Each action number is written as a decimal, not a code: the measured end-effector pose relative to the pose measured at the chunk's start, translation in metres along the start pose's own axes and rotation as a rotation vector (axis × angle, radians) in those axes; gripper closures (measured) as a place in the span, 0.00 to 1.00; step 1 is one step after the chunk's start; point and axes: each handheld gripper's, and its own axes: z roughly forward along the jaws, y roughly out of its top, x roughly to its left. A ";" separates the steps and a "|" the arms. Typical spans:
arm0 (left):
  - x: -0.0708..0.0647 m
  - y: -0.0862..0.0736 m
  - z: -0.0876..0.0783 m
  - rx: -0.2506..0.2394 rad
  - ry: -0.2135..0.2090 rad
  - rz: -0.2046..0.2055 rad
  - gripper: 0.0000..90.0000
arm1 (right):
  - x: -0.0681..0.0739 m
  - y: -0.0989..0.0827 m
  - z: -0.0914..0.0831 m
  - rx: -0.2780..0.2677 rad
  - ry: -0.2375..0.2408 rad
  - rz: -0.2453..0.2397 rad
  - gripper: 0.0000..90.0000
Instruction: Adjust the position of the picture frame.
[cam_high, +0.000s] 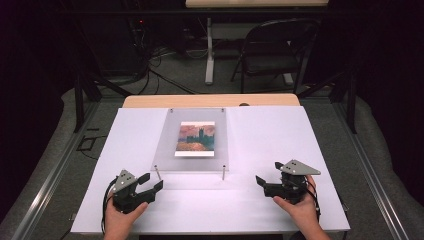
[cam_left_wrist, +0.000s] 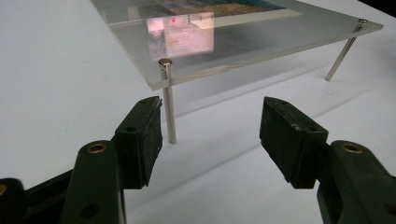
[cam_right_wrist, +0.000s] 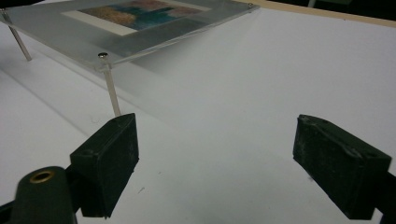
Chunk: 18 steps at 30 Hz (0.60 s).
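High view: the left gripper (cam_high: 151, 182) and right gripper (cam_high: 261, 181) are resting lower frame, flanking the acrylic frame (cam_high: 192, 160). Both are standing open, gripping nothing.

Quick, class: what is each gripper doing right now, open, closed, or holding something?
Left gripper: open, holding nothing, near the clear panel's front left leg.
Right gripper: open, holding nothing.
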 end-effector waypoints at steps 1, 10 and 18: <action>0.000 0.000 0.000 0.002 0.003 0.002 0.43 | 0.001 0.000 0.000 0.001 0.003 0.004 0.10; 0.002 -0.002 -0.001 0.020 0.055 0.019 0.40 | 0.009 0.001 0.004 -0.002 -0.009 -0.088 0.18; 0.009 -0.003 0.000 0.032 0.065 0.003 0.38 | 0.005 0.000 0.003 0.005 0.051 -0.041 0.43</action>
